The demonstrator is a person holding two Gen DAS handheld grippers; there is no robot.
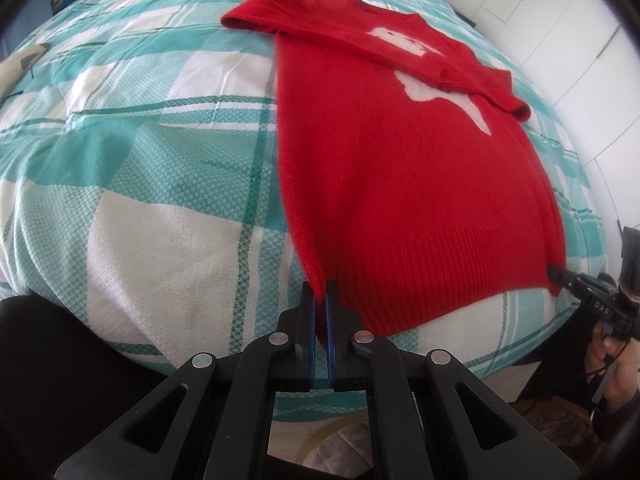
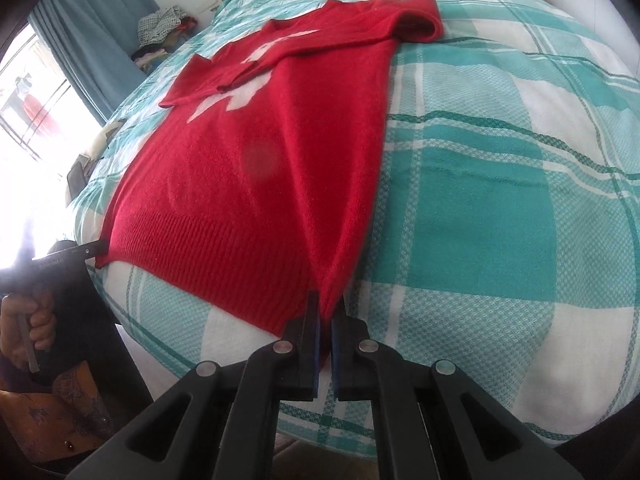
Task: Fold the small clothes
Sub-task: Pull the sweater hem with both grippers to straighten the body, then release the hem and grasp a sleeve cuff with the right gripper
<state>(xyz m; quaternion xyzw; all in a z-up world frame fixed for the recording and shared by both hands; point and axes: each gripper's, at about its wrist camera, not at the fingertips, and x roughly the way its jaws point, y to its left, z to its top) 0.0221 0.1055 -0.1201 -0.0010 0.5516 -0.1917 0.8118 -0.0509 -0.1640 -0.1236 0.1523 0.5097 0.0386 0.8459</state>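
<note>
A small red sweater (image 1: 400, 168) with a white figure on its chest lies flat on the bed, both sleeves folded across the chest. My left gripper (image 1: 320, 292) is shut on the left corner of its ribbed hem. My right gripper (image 2: 326, 308) is shut on the right corner of the hem of the sweater (image 2: 260, 184). The right gripper also shows at the right edge of the left wrist view (image 1: 560, 274). The left gripper shows at the left edge of the right wrist view (image 2: 98, 246). The hem between them is stretched and slightly lifted.
The bed is covered with a teal and white checked bedspread (image 1: 140, 168). White cupboards (image 1: 560, 20) stand beyond the bed's right side. A blue curtain (image 2: 92, 32), a window and a pile of clothes (image 2: 160, 28) are to the left.
</note>
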